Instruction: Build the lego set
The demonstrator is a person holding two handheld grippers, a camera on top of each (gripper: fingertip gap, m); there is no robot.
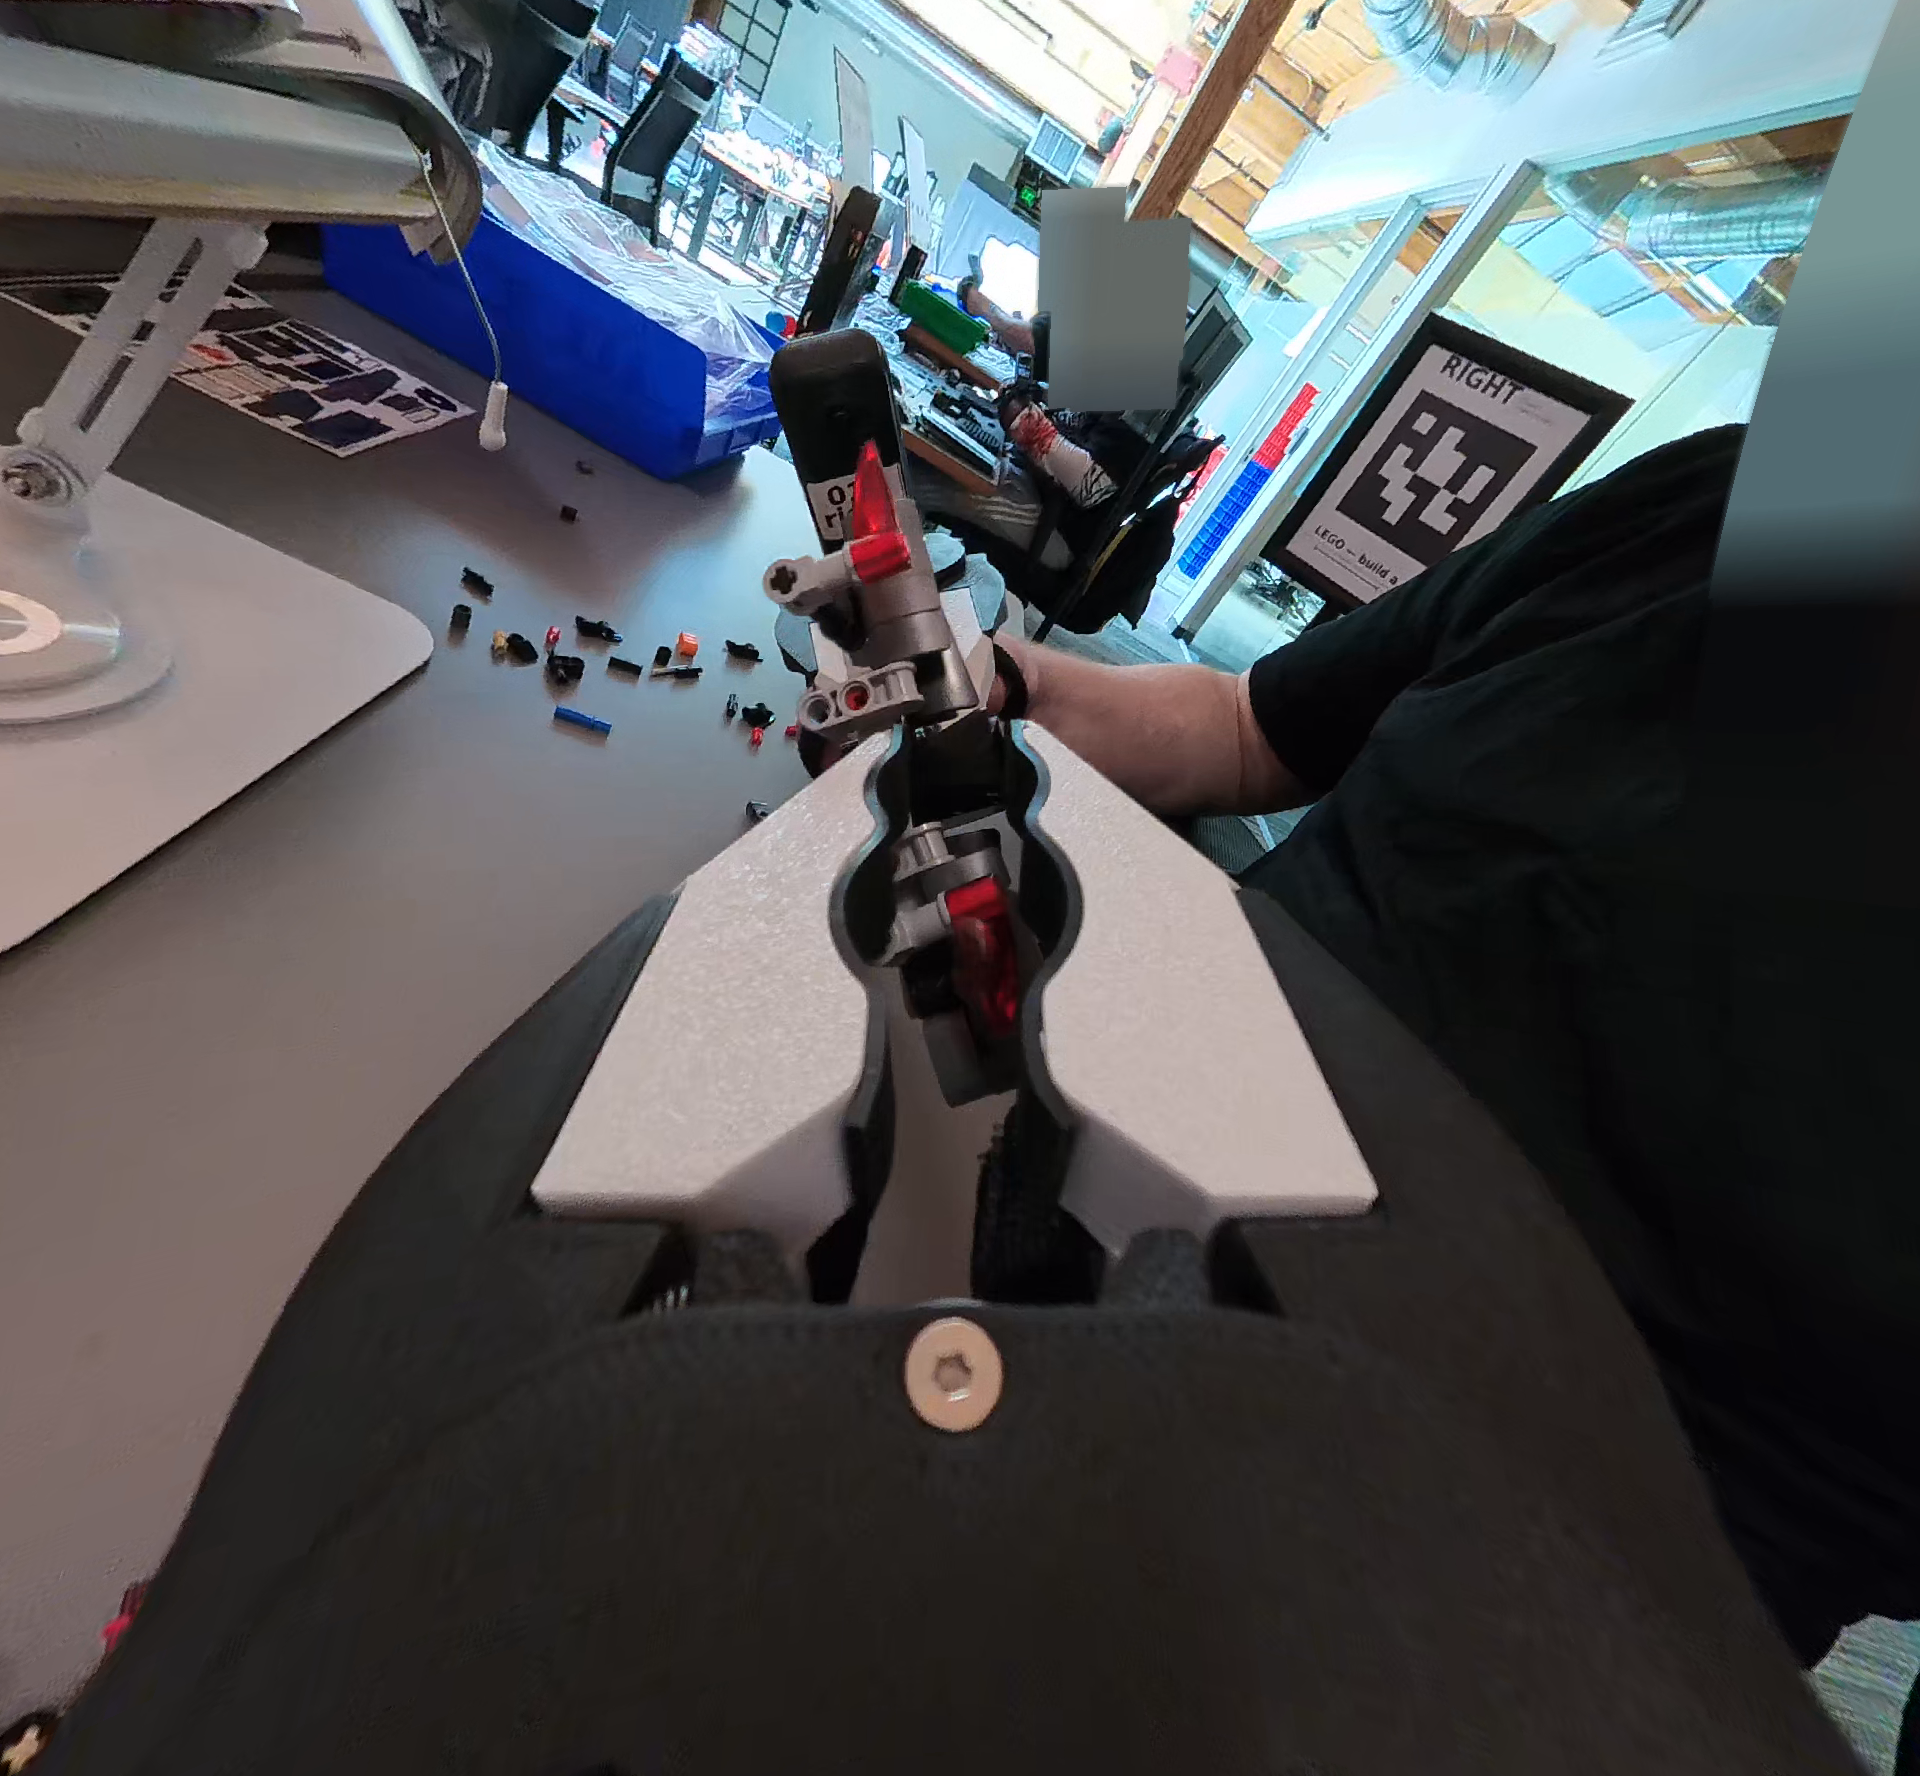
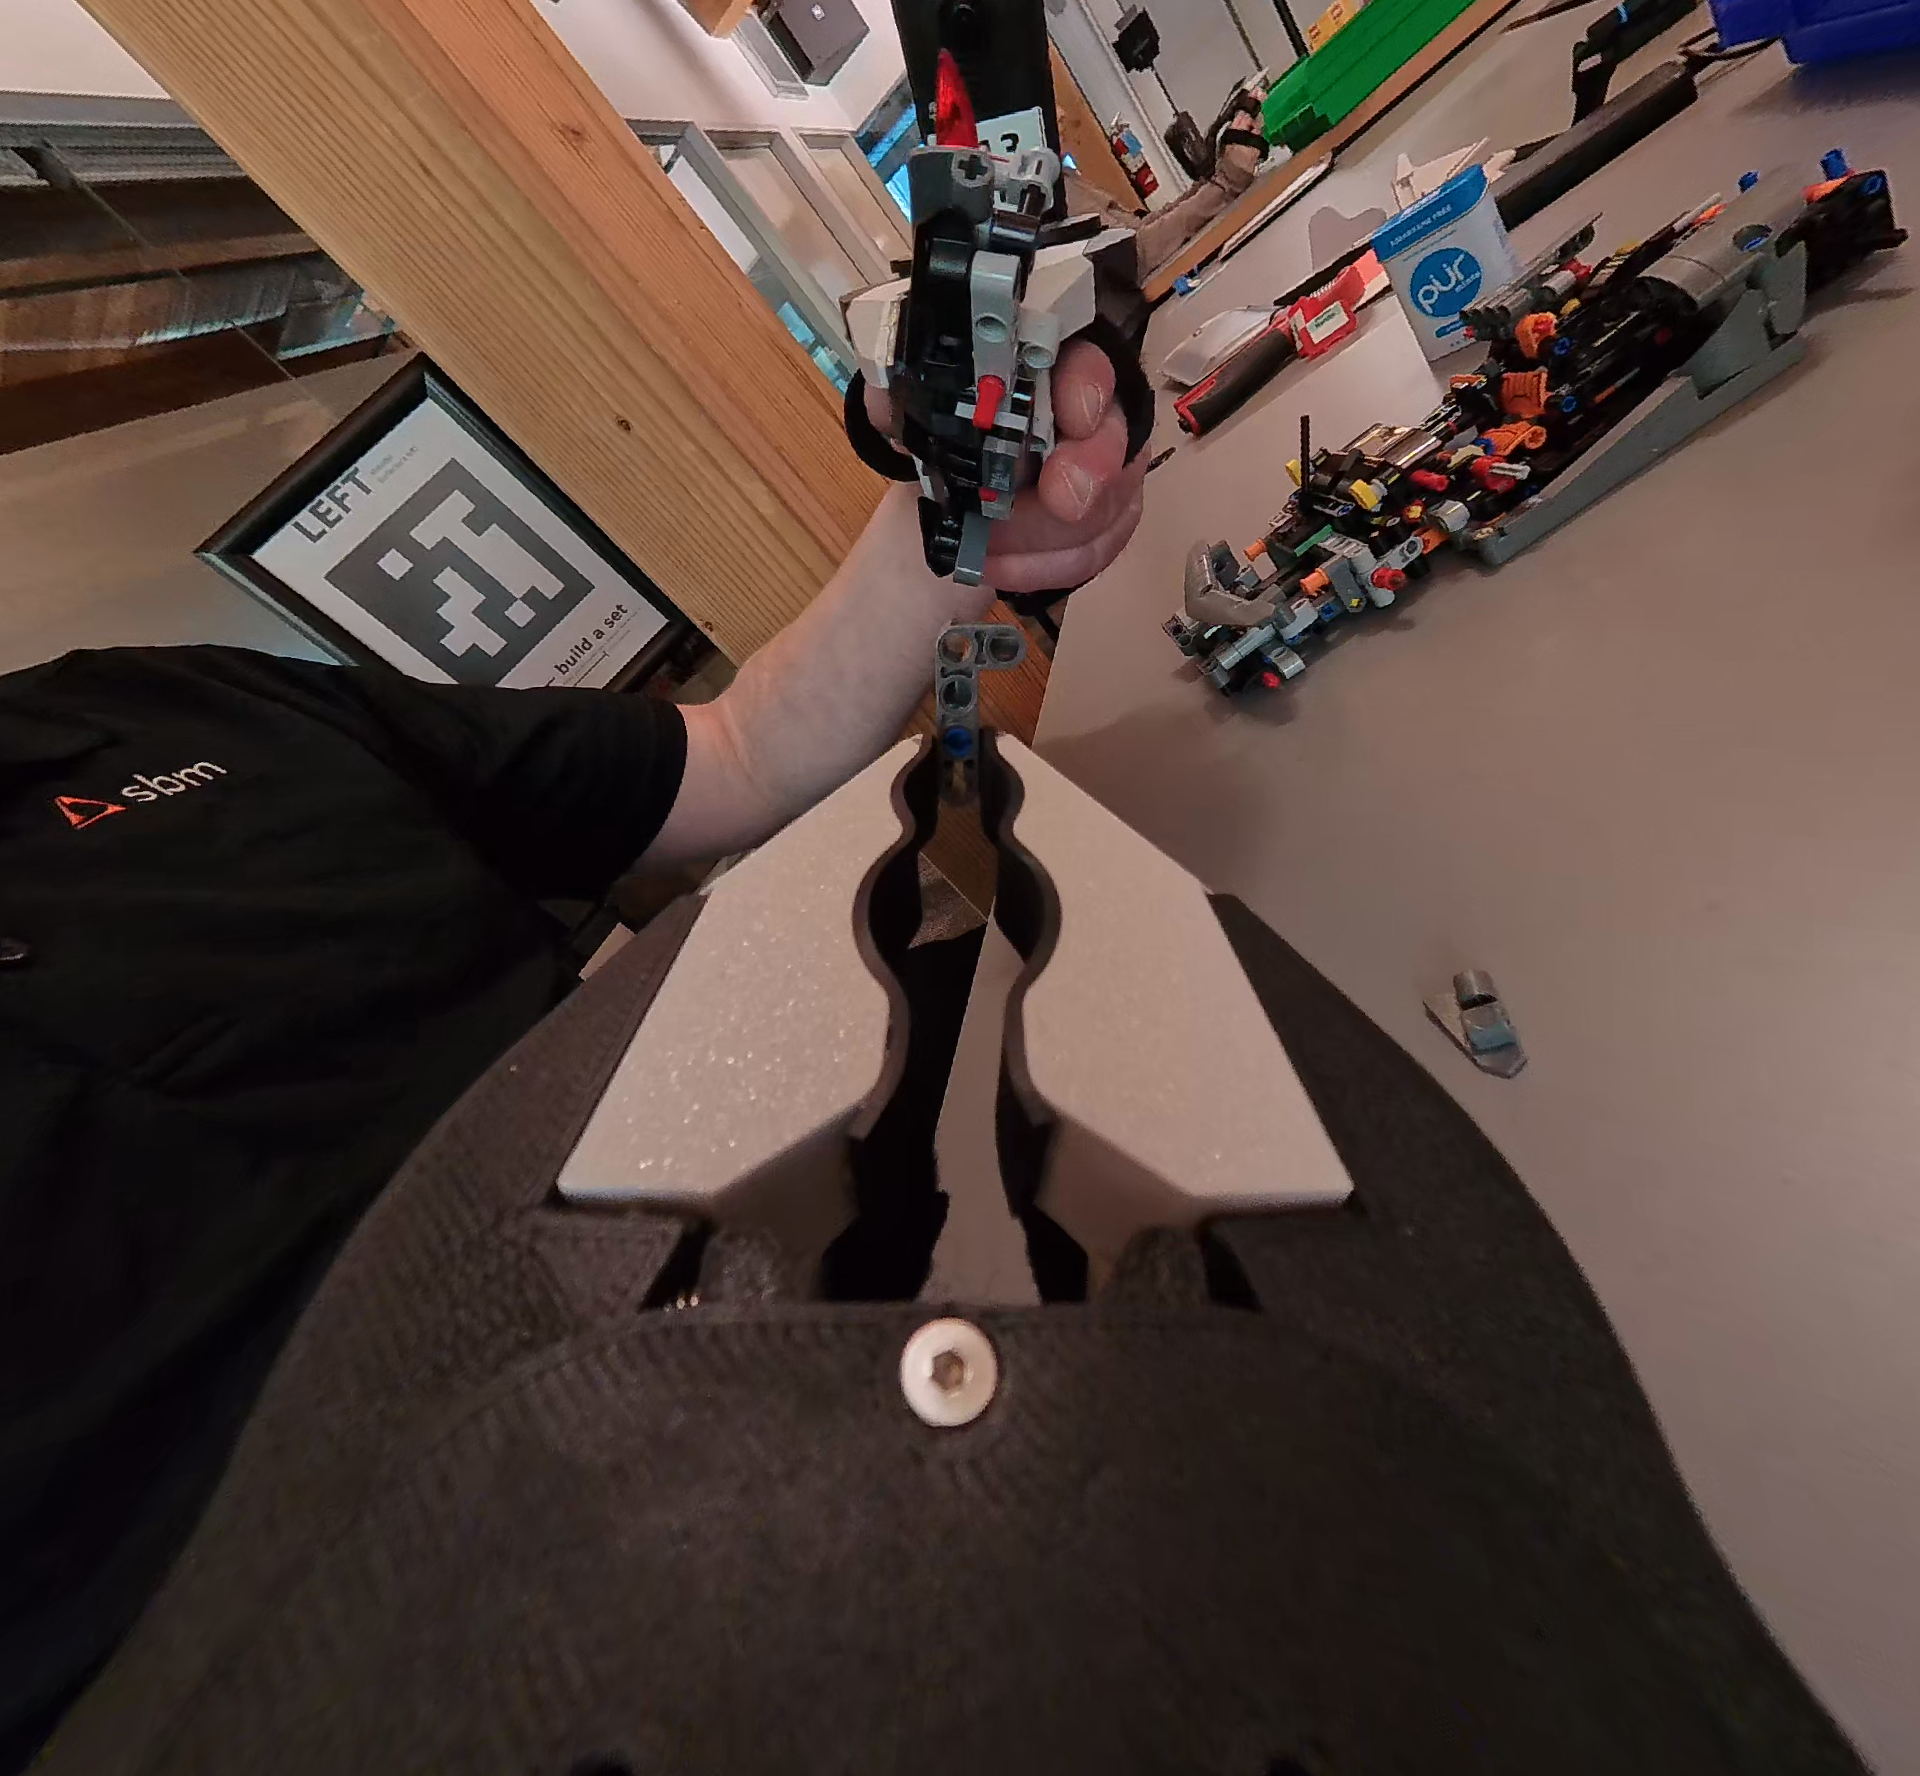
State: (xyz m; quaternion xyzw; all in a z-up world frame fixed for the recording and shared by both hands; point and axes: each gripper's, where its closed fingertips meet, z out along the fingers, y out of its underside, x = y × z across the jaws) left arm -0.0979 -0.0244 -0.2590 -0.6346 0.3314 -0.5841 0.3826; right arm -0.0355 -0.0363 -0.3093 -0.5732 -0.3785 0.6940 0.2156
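Note:
My left gripper is shut on a long grey, black and red lego assembly that sticks out past the fingertips and ends in a red spike. In the right wrist view this gripper is held up in a hand, with the assembly hanging from it. My right gripper is shut on a grey T-shaped beam with a blue pin. The beam's top sits just under the assembly's lower end, with a small gap. In the left wrist view the right gripper is mostly hidden behind the assembly.
Loose small parts lie on the dark table, with a blue bin, a sticker sheet and a white stand base beyond. A large part-built model, a white tub and a grey piece lie to the right. Spacing between my two grippers at the tips: around 9 centimeters. The grey piece sits 12 centimeters or so from the ends of my right fingers.

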